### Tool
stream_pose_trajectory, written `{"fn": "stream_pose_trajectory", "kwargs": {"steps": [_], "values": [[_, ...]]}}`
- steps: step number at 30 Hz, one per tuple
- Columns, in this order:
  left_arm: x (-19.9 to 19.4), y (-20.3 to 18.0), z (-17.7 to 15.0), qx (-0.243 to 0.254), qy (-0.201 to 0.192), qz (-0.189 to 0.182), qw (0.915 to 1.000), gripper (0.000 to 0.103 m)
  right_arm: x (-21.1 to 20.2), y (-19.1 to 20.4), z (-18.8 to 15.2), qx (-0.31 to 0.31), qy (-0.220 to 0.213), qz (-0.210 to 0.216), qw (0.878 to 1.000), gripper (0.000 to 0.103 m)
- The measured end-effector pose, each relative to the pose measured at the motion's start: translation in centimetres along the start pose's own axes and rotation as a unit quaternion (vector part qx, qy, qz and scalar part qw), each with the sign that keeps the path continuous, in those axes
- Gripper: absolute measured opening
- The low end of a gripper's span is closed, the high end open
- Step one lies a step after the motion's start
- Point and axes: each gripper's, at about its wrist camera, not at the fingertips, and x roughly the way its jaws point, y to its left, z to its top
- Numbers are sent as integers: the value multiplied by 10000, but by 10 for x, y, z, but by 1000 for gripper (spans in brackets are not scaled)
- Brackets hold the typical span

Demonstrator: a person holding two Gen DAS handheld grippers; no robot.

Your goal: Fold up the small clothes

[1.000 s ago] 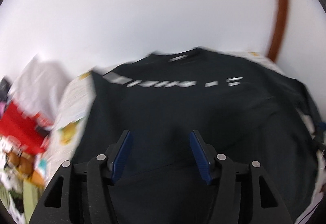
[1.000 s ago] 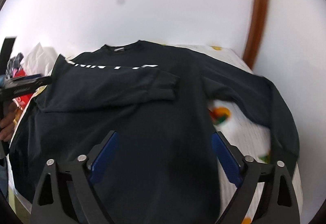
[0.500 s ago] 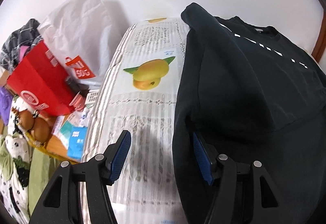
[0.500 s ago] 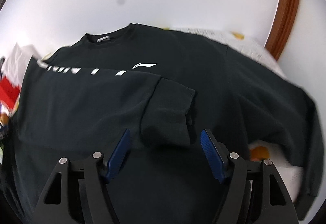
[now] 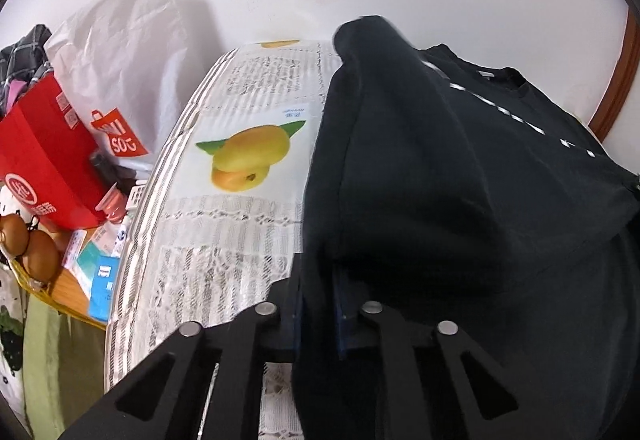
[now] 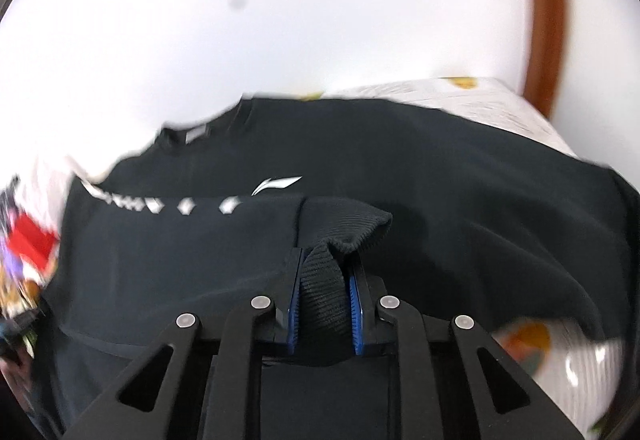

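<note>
Fingers (image 6: 298, 292) on sweatshirt (image 6: 400, 179) cuff, collar wallward

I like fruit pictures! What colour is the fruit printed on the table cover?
Yellow and orange, with green leaves: the printed fruit shows best in the left wrist view.

Matt black cloth sweatshirt (image 6: 440, 175), ribbed knit cuff (image 6: 344, 224).

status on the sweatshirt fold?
Done: one sleeve lies folded across the sweatshirt chest. In hand: left gripper is shut on the side edge; right gripper is closing on the ribbed cuff, pinched between its pads. Left: the far sleeve and body folds.
</note>
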Motion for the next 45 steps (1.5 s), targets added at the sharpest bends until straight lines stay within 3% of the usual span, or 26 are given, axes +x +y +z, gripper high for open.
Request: {"fn": "stream_pose_trajectory", "kwargs": {"steps": [2,7,9,13,16,21,25,30,34,37,42,43,44,45], "values": [[-1,2,-1,-2,21,-21,10000,10,-6,-3,-8,-112,5,-191,9998,20],[-5,4,-4,-83,85,-27,9999,10,9,-4,-16,-139,675,-461,9966,23],[-11,6,-7,-129,82,-74,9999,13,-6,3,-14,-247,544,-639,9962,25],[-21,10,-11,-112,56,-176,9998,20,-28,39,0,-691,236,-616,9954,50],[-24,10,-12,-126,33,-223,9997,21,-24,89,11,-1133,134,-326,9929,54],[-26,3,-14,48,-4,-172,9998,31,18,192,24,-1669,225,453,9847,54],[-23,1,-15,277,6,-108,9996,33,50,272,35,-2055,312,1215,9706,54],[-20,0,-13,492,-118,-78,9987,33,95,338,47,-2531,393,1649,9525,55],[-16,2,-8,467,-166,-168,9986,33,125,373,67,-2568,448,1872,9471,58],[-11,4,-5,434,-109,-300,9986,33,146,393,76,-2680,496,1831,9445,58],[-7,-1,-1,480,-108,-412,9979,33,174,417,81,-3162,680,1892,9271,57],[-5,-3,0,497,-119,-375,9980,33,177,419,79,-3231,740,1890,9243,48],[-3,-5,0,524,-99,-348,9980,32,181,422,78,-3315,799,1910,9205,28],[-1,-7,1,559,-65,-318,9979,31,184,423,77,-3349,842,1916,9187,21]]}}
